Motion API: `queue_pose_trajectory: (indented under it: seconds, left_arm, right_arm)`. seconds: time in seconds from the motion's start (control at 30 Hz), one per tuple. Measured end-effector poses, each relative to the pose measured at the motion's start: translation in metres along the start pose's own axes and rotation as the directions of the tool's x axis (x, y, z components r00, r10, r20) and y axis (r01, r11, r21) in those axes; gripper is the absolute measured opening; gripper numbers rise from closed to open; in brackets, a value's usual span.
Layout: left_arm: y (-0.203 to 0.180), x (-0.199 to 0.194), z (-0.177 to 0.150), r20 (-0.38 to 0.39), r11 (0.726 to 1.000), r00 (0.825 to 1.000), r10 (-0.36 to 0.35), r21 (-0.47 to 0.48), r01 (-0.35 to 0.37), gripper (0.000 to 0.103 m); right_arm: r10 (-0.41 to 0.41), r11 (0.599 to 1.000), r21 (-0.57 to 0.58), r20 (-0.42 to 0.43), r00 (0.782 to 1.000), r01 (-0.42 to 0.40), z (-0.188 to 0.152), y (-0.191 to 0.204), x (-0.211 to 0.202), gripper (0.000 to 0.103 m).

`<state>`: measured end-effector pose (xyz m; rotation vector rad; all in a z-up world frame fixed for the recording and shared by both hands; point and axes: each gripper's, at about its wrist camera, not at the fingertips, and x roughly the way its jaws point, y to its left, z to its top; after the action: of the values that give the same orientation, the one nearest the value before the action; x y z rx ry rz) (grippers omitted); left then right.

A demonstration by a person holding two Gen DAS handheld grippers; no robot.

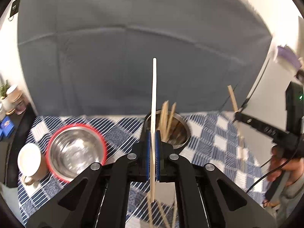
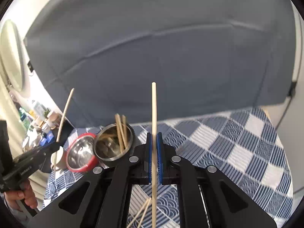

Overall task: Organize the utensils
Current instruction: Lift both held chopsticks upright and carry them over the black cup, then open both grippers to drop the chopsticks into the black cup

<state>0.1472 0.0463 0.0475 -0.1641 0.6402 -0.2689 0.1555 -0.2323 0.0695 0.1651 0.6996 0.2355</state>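
A grey sofa back point(image 2: 152, 47) fills the background, and the surface is covered by a blue-and-white checked cloth point(image 2: 237, 146), presumably laid to give the utensils a clean, non-slip bed.

On the cloth, a red-rimmed steel bowl point(image 1: 76, 152) and a white mug point(image 1: 31, 160) are set to the left, with the mug touching or just beside the bowl. A steel holder cup point(image 2: 114, 144) is placed just beside the bowl. Three chopsticks point(image 2: 121, 131) are already leaned inside the cup, which marks it as the likely collecting place.

The left hand-held gripper point(image 1: 153, 157) is pressed together on a pale chopstick point(image 1: 153, 114), which is held upright, probably so that it can be dropped end-first into the cup just beyond it. The right hand-held gripper point(image 2: 154, 157) is likewise pinched on a chopstick of its own point(image 2: 154, 123), also upright, with the cup to its left.

Loose chopsticks point(image 2: 142, 212) are left lying on the cloth below the right gripper, so the sorting is judged to be only partly done. Because each stick is pinched near its middle, swinging in the grip may be limited during lowering.
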Motion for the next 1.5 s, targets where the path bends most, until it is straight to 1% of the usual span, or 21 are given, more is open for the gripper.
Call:
queue_pose_trajectory:
  seconds: [0.13,0.23,0.3,0.37,0.5,0.57,0.7,0.77,0.9,1.0,1.1,1.3,1.5]
  left_arm:
    - [-0.007,0.003,0.018,0.044,0.998,0.997,-0.058,-0.014,0.058,0.005]
    - [-0.008,0.011,0.027,0.062,0.996,0.995,-0.082,-0.037,0.084,0.005]
    - [-0.009,0.016,0.030,0.075,0.994,0.993,-0.096,-0.047,0.100,0.005]
    - [-0.009,0.023,0.033,0.089,0.993,0.990,-0.108,-0.047,0.112,0.005]
    - [-0.011,0.030,0.036,0.162,0.989,0.977,-0.137,-0.032,0.144,0.005]
    - [-0.009,0.037,0.037,0.202,0.988,0.968,-0.147,-0.022,0.155,0.005]
    - [-0.007,0.051,0.037,0.244,0.987,0.958,-0.153,-0.007,0.159,0.005]
    - [-0.007,0.059,0.036,0.256,0.988,0.955,-0.151,0.007,0.155,0.005]
    - [-0.006,0.080,0.032,0.243,0.986,0.956,-0.166,0.018,0.167,0.005]
    - [-0.005,0.094,0.026,0.235,0.984,0.957,-0.172,0.008,0.176,0.005]
    - [-0.005,0.104,0.019,0.230,0.988,0.961,-0.155,0.022,0.154,0.005]
    - [-0.005,0.120,-0.002,0.191,0.987,0.968,-0.161,0.008,0.163,0.005]
    - [-0.002,0.123,-0.017,0.159,0.986,0.973,-0.166,-0.001,0.168,0.005]
  right_arm:
    - [0.035,0.999,-0.021,0.041,0.999,-0.034,0.015,0.012,0.000,0.005]
    - [0.050,0.999,-0.022,0.075,0.996,-0.048,0.025,0.018,0.003,0.005]
    - [0.073,0.997,-0.017,0.096,0.993,-0.072,0.031,0.021,0.007,0.005]
    - [0.087,0.996,-0.015,0.114,0.990,-0.086,0.036,0.024,0.011,0.005]
    - [0.133,0.991,0.003,0.159,0.978,-0.135,0.045,0.026,0.026,0.005]
    - [0.169,0.985,0.007,0.191,0.967,-0.173,0.049,0.028,0.035,0.005]
    - [0.213,0.976,0.000,0.224,0.951,-0.218,0.052,0.032,0.055,0.005]
    - [0.220,0.974,-0.003,0.228,0.949,-0.225,0.052,0.035,0.067,0.005]
    - [0.239,0.971,-0.027,0.207,0.949,-0.239,0.048,0.042,0.092,0.005]
    - [0.252,0.968,-0.061,0.199,0.947,-0.244,0.041,0.049,0.108,0.005]
    - [0.268,0.963,-0.051,0.192,0.944,-0.263,0.032,0.049,0.120,0.005]
    - [0.268,0.963,-0.047,0.166,0.949,-0.264,0.007,0.041,0.127,0.005]
    - [0.255,0.967,-0.043,0.134,0.958,-0.252,-0.009,0.039,0.128,0.005]
